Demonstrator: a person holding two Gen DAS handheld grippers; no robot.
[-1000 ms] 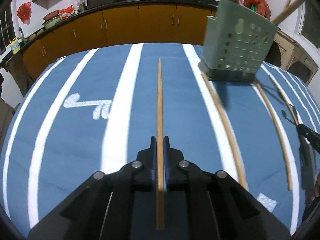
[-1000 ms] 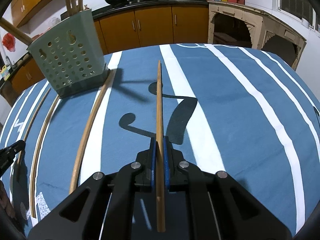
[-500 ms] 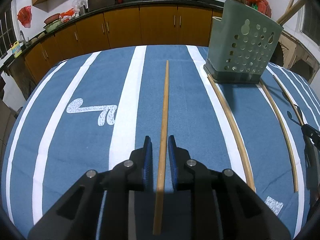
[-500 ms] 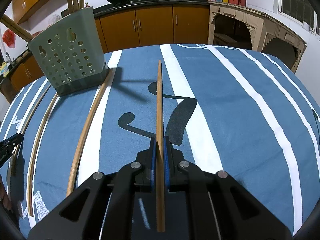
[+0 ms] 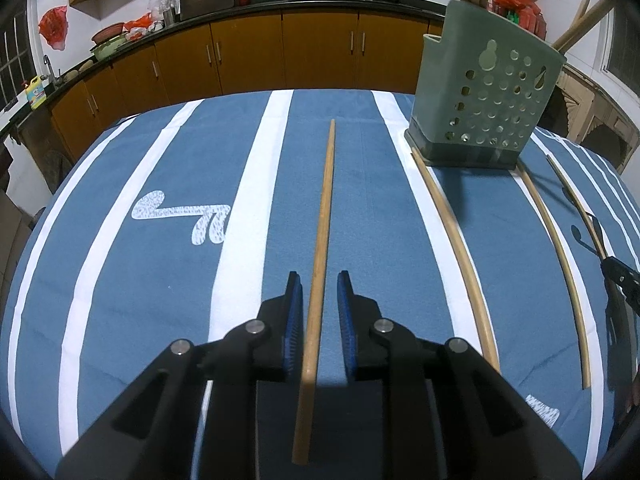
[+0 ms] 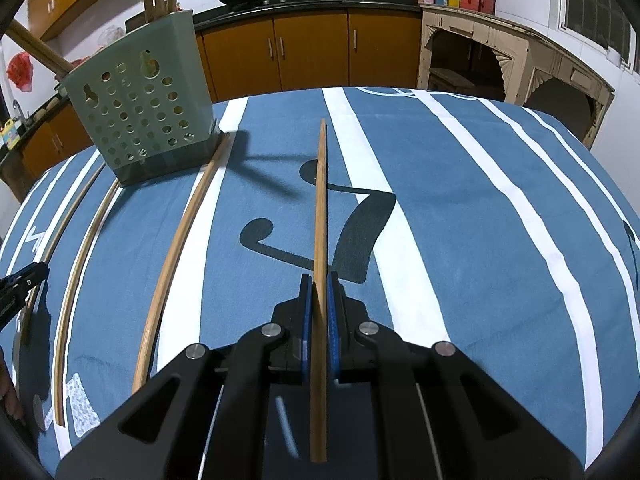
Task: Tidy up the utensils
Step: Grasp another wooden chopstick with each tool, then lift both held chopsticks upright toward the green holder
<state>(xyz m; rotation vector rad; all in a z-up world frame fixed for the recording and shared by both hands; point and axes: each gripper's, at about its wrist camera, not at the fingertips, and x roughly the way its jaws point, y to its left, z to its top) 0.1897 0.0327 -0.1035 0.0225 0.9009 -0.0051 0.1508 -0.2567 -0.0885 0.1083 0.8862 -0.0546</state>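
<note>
My left gripper [image 5: 318, 280] stands slightly open, and a wooden chopstick [image 5: 326, 200] lies on the blue cloth between its pads without touching them. My right gripper [image 6: 318, 280] is shut on another chopstick [image 6: 320, 200] that points straight ahead, low over the cloth. The green perforated utensil holder [image 5: 484, 104] [image 6: 144, 108] stands upright at the far side with several chopsticks sticking out of its top. More chopsticks lie loose on the cloth [image 5: 456, 248] [image 5: 556, 256] [image 6: 180, 240] [image 6: 80, 264] between my two grippers.
A blue cloth with white stripes [image 5: 256, 184] [image 6: 500, 184] covers the table. Its far edge drops off in front of brown kitchen cabinets [image 5: 248, 56]. The tip of each gripper shows at the edge of the other view [image 5: 620, 280] [image 6: 20, 284].
The left jaws have parted and let go of their chopstick, which now lies free on the cloth. The right gripper keeps its hold and has not moved.
</note>
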